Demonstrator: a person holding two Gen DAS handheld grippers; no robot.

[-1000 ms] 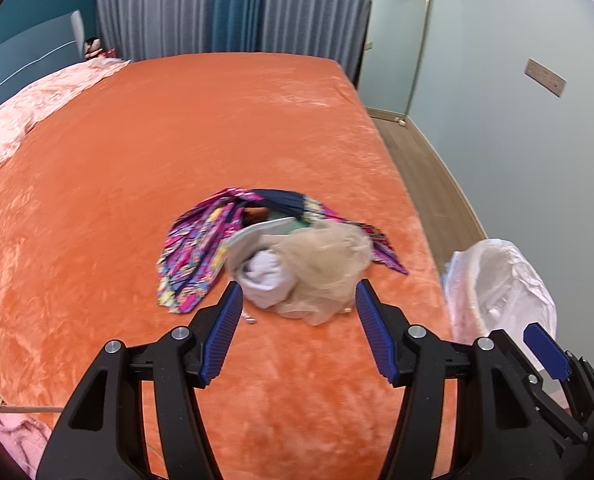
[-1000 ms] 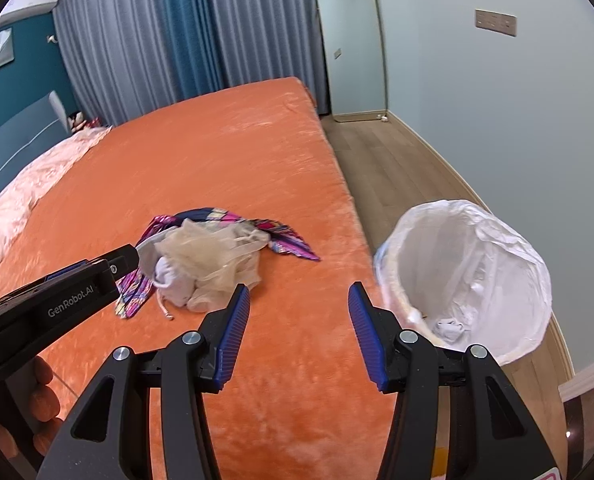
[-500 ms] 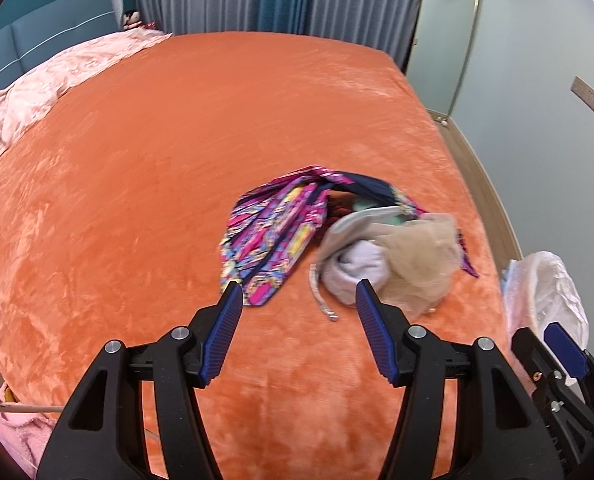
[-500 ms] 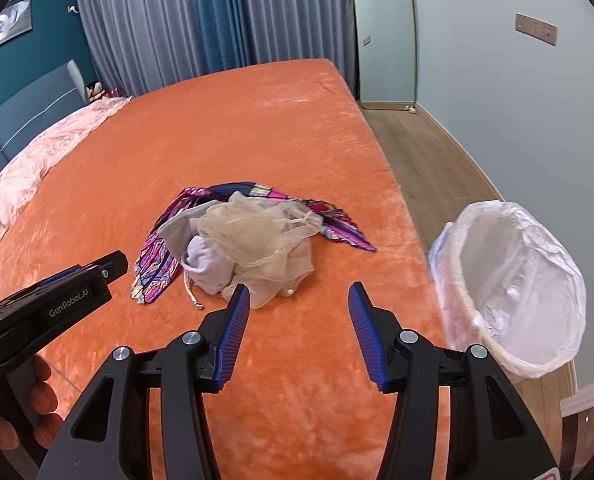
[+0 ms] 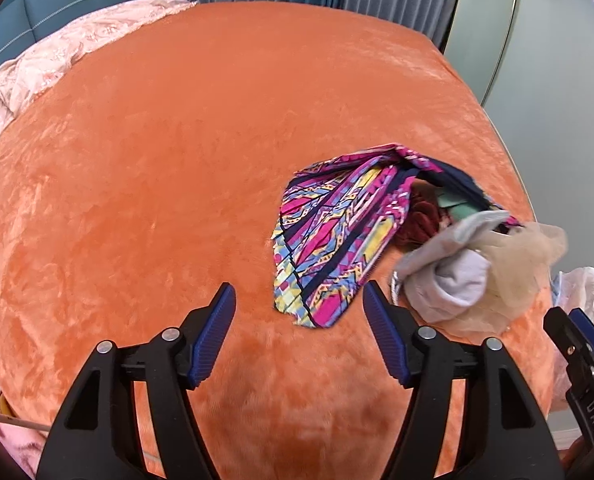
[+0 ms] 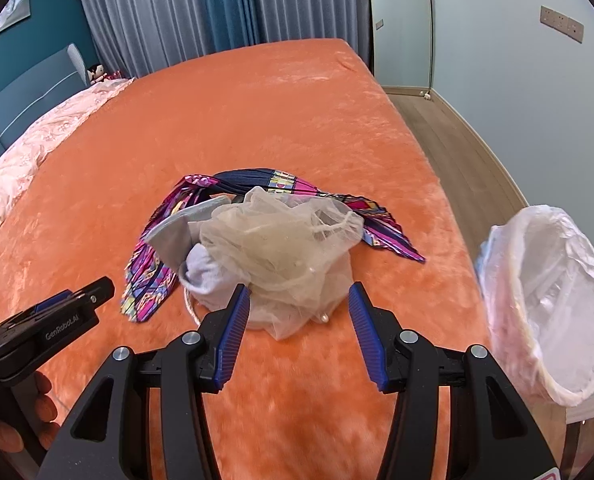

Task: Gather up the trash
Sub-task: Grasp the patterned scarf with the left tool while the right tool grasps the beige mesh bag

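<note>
Left gripper (image 5: pixel 299 312) opening, right gripper (image 6: pixel 299 306) parted, both empty, near crumpled gauzy mesh (image 6: pixel 285 248) on plush orange bedspread (image 6: pixel 257 120)

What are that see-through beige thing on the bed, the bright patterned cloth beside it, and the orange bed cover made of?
The beige bundle looks like fine mesh or tulle: you can see through it, and it crumples lightly. The patterned cloth seems a thin, smooth woven fabric, perhaps silky, lying in flat folds with a printed design. The orange bed cover appears to be plush fleece or velvet: its short pile shows shiny, brushed patches.
</note>
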